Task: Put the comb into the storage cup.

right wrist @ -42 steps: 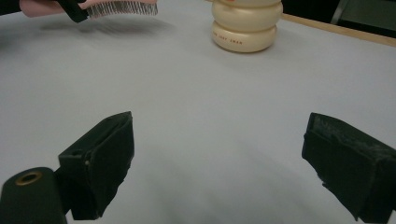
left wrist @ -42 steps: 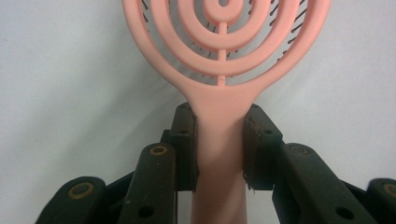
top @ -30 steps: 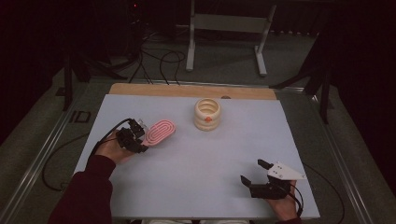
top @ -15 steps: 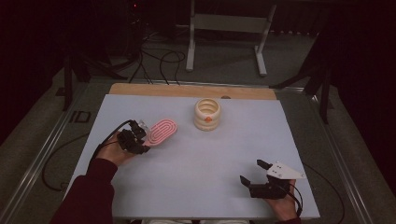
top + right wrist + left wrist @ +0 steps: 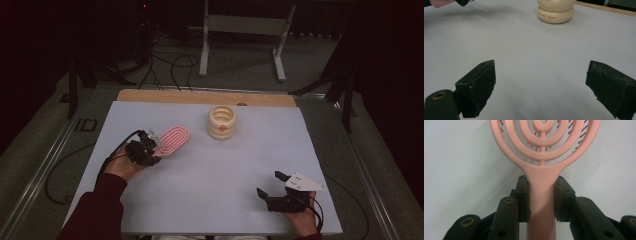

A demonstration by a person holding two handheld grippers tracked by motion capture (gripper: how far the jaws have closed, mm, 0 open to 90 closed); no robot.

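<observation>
A pink hairbrush with concentric oval ribs lies at the left of the white table, its head pointing away toward the middle. My left gripper is shut on its handle; in the left gripper view both pads press the pink hairbrush handle from either side. A cream ribbed jar stands upright at the table's far middle, also in the right gripper view as the cream jar. My right gripper rests near the front right, open, with nothing between its fingers.
The white table top has a wooden strip along its far edge. Beyond it, cables and a metal stand's legs lie on the dark floor. A metal rail runs along the table's left side.
</observation>
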